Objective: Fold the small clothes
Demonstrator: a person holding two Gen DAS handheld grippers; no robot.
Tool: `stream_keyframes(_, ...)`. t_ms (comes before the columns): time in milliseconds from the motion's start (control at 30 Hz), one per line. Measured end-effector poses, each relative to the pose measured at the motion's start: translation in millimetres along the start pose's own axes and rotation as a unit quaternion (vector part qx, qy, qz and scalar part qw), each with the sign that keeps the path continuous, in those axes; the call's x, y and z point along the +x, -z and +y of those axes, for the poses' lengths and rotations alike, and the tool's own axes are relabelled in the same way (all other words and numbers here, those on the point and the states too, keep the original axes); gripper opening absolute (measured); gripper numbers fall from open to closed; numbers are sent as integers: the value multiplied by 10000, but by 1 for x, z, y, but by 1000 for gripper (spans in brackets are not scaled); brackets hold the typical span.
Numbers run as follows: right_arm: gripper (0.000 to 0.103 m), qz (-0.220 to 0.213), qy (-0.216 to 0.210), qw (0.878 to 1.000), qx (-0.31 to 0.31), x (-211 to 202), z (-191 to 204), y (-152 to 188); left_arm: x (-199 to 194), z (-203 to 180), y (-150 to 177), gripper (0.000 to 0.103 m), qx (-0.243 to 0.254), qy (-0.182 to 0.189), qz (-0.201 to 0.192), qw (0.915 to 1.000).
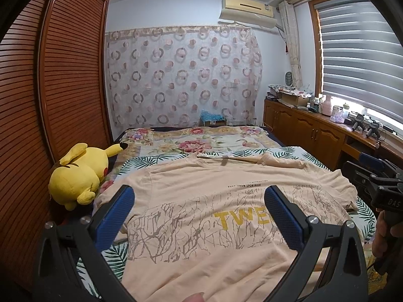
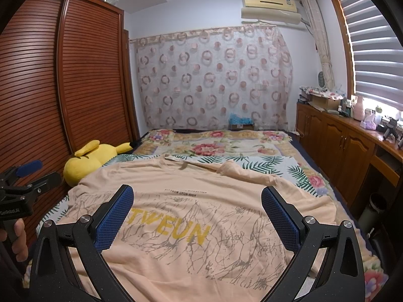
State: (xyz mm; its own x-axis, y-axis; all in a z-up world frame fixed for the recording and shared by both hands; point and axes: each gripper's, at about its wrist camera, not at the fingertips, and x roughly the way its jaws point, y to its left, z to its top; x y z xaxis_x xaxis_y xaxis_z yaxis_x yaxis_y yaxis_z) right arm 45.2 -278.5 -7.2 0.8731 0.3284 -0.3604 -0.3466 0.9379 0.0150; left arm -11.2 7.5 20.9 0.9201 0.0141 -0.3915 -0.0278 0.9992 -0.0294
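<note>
The left tool hovers with its blue-padded fingers spread wide and empty above a peach T-shirt, which lies face up across the bed with its collar toward the far wall. In the left wrist view the right finger hides the end of the yellow lettering on the chest, leaving only "TWE" legible. A fingertip, cut off by the bottom edge, shows just over the hem. The right tool, likewise wide open and holding nothing, hangs over the same shirt, where the word reads "TWEUN"; the small black print above it is only partly readable. The shirt's right sleeve is bunched and folded over on itself. A yellow plush toy lies beside the shirt against the slatted wardrobe, its face turned away. Each camera catches the other tool only at its frame edge, along with part of the hand gripping it.
</note>
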Motion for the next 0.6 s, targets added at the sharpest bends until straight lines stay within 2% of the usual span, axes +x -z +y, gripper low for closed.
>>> stream_keyframes(600,103,-12,17,10000,4,-1,2,-2,-8,1,-6,103,32,-40,-26,10000)
